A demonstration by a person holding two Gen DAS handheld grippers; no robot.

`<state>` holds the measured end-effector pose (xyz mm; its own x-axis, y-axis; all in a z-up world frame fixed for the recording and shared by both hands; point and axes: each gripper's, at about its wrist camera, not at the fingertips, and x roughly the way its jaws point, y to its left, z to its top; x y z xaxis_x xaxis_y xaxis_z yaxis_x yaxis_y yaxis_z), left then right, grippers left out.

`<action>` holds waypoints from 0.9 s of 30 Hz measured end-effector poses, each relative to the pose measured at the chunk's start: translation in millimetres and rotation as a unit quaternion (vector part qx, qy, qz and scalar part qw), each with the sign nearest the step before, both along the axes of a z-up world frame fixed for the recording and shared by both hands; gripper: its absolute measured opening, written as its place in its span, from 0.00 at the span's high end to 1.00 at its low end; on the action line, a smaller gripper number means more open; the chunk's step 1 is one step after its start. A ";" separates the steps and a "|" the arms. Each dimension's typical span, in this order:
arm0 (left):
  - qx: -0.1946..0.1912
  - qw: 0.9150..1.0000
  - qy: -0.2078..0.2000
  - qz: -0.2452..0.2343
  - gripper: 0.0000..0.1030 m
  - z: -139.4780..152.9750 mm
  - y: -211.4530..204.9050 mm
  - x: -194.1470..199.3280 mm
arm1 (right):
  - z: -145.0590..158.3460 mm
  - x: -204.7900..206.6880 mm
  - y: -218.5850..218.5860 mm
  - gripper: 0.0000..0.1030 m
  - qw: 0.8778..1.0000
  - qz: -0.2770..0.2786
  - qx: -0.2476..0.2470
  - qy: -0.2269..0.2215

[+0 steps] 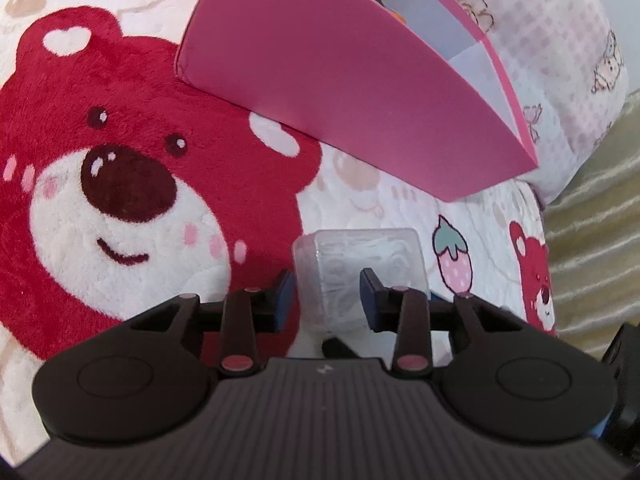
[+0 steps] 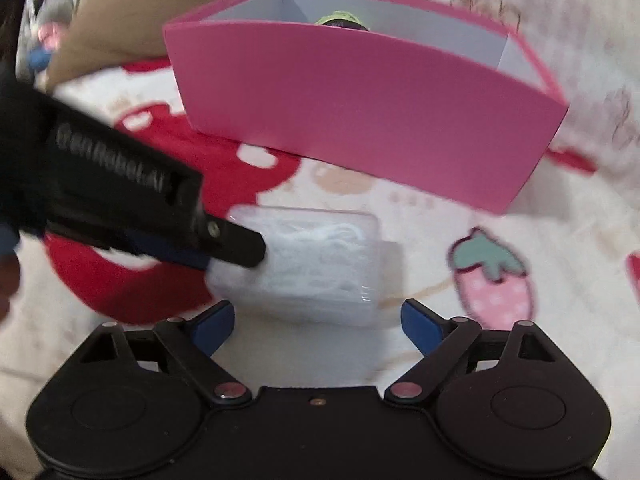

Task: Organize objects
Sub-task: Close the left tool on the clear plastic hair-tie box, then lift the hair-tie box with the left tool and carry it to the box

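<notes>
— So, from the left side, what do you see first?

— On the left, the big red bear face (image 1: 132,184) printed on the plush blanket (image 1: 380,200). Next, the left gripper (image 1: 326,296): its fingers (image 1: 370,292) stand on both sides of the clear plastic box (image 1: 360,264), a small case with white things inside. Whether the pads already press it, I cannot tell.

— And the pink box (image 1: 320,80)?

— It stands on the blanket behind the clear box, open at the top, with a dark object with a green top (image 2: 340,20) inside.

— The right gripper (image 2: 316,322)?

— Its blue fingers (image 2: 418,324) are spread wide and hold nothing. The clear box lies just in front of them. A strawberry print (image 2: 492,280) is further right.
</notes>
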<state>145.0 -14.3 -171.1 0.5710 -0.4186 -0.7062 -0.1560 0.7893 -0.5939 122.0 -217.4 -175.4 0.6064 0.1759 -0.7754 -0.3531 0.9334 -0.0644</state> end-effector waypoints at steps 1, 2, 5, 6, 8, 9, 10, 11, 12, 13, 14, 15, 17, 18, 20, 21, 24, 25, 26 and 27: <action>-0.005 1.000 -0.002 0.002 0.65 -1.1 1.7 1.0 | 0.3 0.0 -2.4 0.11 1.000 -0.002 0.012 0.005; -0.009 1.000 -0.004 0.001 0.65 -2.1 2.6 2.9 | 1.2 -0.5 -4.3 0.11 1.000 -0.002 0.026 0.009; -0.019 1.000 -0.003 -0.003 0.65 -3.4 4.7 8.1 | 2.9 -3.2 -1.7 0.10 0.999 0.005 0.048 0.007; -0.018 1.000 -0.004 -0.004 0.66 -3.3 4.4 8.3 | 1.4 -4.2 2.6 0.10 0.999 0.003 0.038 0.000; -0.018 1.000 -0.008 -0.004 0.68 -3.2 3.2 7.3 | -2.6 -4.7 9.3 0.08 1.000 0.008 0.018 -0.007; -0.017 1.000 -0.007 -0.007 0.69 -3.0 2.6 6.5 | -3.8 -3.9 10.9 0.08 1.000 0.010 0.011 -0.010; -0.017 1.000 -0.008 -0.007 0.70 -2.6 2.1 6.2 | -4.0 -2.0 10.9 0.08 1.000 0.010 0.011 -0.011; -0.020 1.000 -0.005 -0.001 0.74 -1.6 2.5 5.3 | -3.6 0.4 10.1 0.09 1.000 0.007 0.014 -0.012; -0.027 1.000 0.001 0.004 0.77 -0.7 3.7 4.8 | -3.0 3.4 9.1 0.09 1.000 0.004 0.017 -0.014; -0.028 1.000 0.004 0.005 0.78 0.7 3.7 5.0 | -2.5 6.0 8.5 0.08 1.000 0.004 0.017 -0.018; -0.022 1.000 0.002 0.004 0.79 1.0 3.9 4.9 | -2.9 9.1 8.7 0.07 1.000 0.007 0.015 -0.019; -0.021 1.000 0.000 0.006 0.79 0.3 4.7 3.7 | -3.9 11.9 8.9 0.07 1.000 0.013 0.015 -0.019; -0.021 1.000 -0.003 0.007 0.78 -0.4 4.6 2.3 | -5.8 15.7 6.6 0.07 1.000 0.014 0.024 -0.015; -0.022 1.000 -0.004 0.006 0.77 -0.5 4.8 2.5 | -6.6 17.6 6.0 0.07 0.999 0.010 0.029 -0.012; -0.030 0.999 -0.005 0.009 0.75 -3.6 6.2 2.3 | -7.4 19.4 4.5 0.07 0.999 0.005 0.041 -0.009; -0.035 0.999 -0.005 0.012 0.73 -5.1 7.0 2.4 | -8.1 19.5 4.4 0.06 0.999 0.004 0.045 -0.008; -0.057 0.998 0.009 0.026 0.73 -6.4 9.9 3.5 | -8.2 13.4 7.3 0.06 0.999 0.020 0.028 -0.010; -0.046 0.999 0.005 0.021 0.73 -4.1 7.9 3.2 | -7.4 13.0 5.5 0.06 0.999 0.020 0.033 -0.009; -0.042 0.999 0.005 0.022 0.73 -3.0 6.0 0.7 | -6.1 13.3 3.3 0.07 0.999 0.018 0.040 -0.005; -0.041 0.999 0.004 0.025 0.73 -2.1 4.4 -0.8 | -4.5 14.0 1.1 0.08 0.999 0.013 0.050 -0.002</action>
